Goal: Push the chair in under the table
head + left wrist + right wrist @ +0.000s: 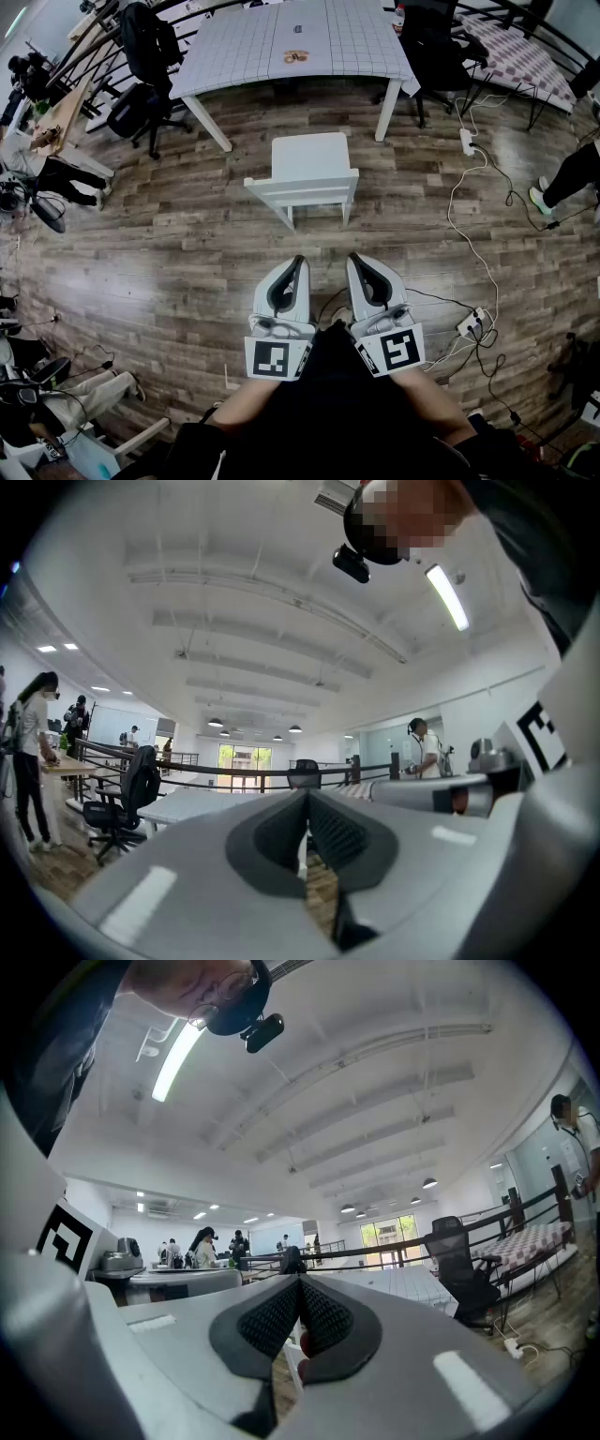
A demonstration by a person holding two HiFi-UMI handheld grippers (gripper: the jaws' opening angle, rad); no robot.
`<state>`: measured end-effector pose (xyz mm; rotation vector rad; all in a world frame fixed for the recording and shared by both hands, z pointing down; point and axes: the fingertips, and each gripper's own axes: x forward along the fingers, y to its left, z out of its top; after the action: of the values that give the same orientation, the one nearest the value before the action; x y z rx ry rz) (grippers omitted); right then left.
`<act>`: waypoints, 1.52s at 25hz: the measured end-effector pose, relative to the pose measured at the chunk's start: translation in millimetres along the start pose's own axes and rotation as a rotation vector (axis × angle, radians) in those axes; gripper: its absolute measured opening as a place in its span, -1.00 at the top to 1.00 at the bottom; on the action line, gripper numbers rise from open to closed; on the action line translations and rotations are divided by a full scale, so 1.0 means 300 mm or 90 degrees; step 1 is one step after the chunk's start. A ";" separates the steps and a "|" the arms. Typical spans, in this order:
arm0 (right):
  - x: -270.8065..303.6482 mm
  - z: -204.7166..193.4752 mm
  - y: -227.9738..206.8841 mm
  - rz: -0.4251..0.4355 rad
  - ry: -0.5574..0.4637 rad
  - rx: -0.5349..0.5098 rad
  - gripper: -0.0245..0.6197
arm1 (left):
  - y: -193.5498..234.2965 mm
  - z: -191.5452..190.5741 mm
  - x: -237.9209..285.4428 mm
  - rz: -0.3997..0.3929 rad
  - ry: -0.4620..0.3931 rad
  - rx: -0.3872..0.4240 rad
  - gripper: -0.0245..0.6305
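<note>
The left gripper (298,262) has its jaws pressed together on nothing, and the right gripper (355,259) is the same, its dark pads meeting with nothing between them. The two sit side by side at the lower centre of the head view, tips pointing up the frame, and both are clear of the white chair (306,172). The chair stands on the wood floor (169,253) just above them in the frame, its backrest on the near side and its seat toward the table (239,47). It stands short of the table and not under it. The table's gridded top fills the upper centre, with black office chairs (141,66) at the upper left and a white cable (469,239) trailing down the right
</note>
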<state>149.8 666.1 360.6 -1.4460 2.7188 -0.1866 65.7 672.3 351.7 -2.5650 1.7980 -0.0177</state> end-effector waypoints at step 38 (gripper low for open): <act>0.857 -0.065 -0.241 -0.067 0.099 0.002 0.93 | 0.809 -0.139 0.591 0.030 0.038 -0.066 0.90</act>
<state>63.4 414.6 391.2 -1.6407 2.7594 -0.3215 -102.5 422.9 390.7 -2.6179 1.9286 -0.0012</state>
